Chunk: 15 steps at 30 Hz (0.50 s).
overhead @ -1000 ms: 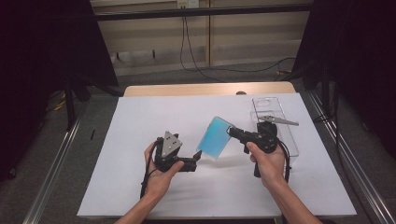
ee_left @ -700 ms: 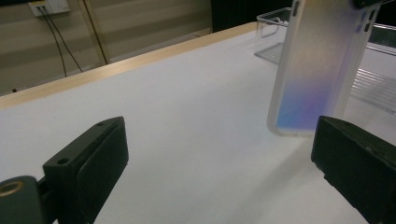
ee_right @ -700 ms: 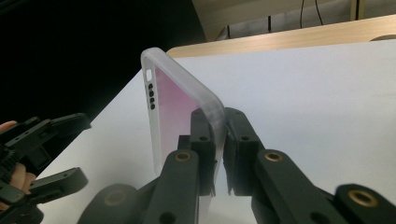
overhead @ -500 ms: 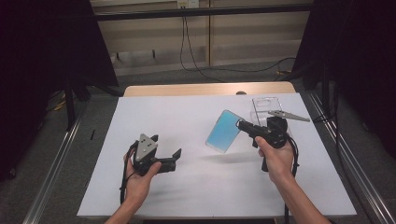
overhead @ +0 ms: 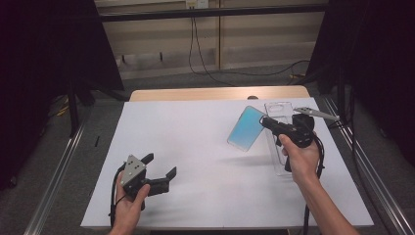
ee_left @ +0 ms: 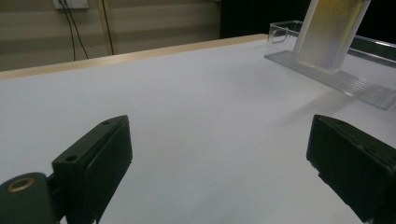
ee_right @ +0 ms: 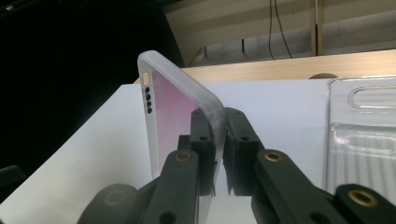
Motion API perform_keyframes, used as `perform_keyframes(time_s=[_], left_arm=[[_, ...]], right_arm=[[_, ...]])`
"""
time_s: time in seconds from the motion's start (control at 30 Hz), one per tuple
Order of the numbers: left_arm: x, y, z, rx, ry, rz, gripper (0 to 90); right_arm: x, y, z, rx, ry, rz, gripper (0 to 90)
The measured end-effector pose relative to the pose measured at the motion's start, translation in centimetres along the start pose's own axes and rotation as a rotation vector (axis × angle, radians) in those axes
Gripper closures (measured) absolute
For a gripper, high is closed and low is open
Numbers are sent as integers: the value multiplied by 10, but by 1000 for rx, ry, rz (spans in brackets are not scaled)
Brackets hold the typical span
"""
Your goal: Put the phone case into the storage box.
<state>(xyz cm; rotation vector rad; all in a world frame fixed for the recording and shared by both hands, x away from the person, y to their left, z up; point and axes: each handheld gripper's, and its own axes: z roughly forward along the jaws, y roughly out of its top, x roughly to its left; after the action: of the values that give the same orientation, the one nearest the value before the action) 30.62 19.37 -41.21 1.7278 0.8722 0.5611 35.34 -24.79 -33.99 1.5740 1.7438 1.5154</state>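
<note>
Your right claw (overhead: 264,121) is clamped on one edge of the translucent phone case (overhead: 246,129), which juts out ahead of the claw and hangs tilted above the counter (overhead: 205,147), clear of the surface. Gripping only the rim leaves most of the case free, probably so it can be turned or set down cleanly. The clear plastic tray (overhead: 280,147) lies flat just under and beside that claw. Your left claw (overhead: 159,172) is spread wide, holding nothing, low over bare counter well apart from the case.
</note>
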Motion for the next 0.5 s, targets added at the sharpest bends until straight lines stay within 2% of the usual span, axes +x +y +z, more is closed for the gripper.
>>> perform_keyframes(time_s=[0.07, 0.1, 0.2, 0.3, 0.37, 0.5], left_arm=[[6, -3, -3, -11, 8, -2, 58], [9, -4, -4, -22, 7, -17, 56], [18, -6, -5, -40, 32, -30, 50], [23, -7, -5, -50, 51, -29, 47], [25, -8, -4, -53, 48, -43, 47], [27, -9, -6, -48, 47, -31, 47]], right_arm=[[-2, 2, -1, -3, -9, -8, 835], [-3, 3, -1, -5, -13, -8, 834], [-5, 6, -1, -15, -27, -25, 835], [-7, 9, -1, -30, -33, -44, 835], [-8, 11, -1, -37, -39, -44, 836], [-11, 15, -3, -41, -52, -46, 835]])
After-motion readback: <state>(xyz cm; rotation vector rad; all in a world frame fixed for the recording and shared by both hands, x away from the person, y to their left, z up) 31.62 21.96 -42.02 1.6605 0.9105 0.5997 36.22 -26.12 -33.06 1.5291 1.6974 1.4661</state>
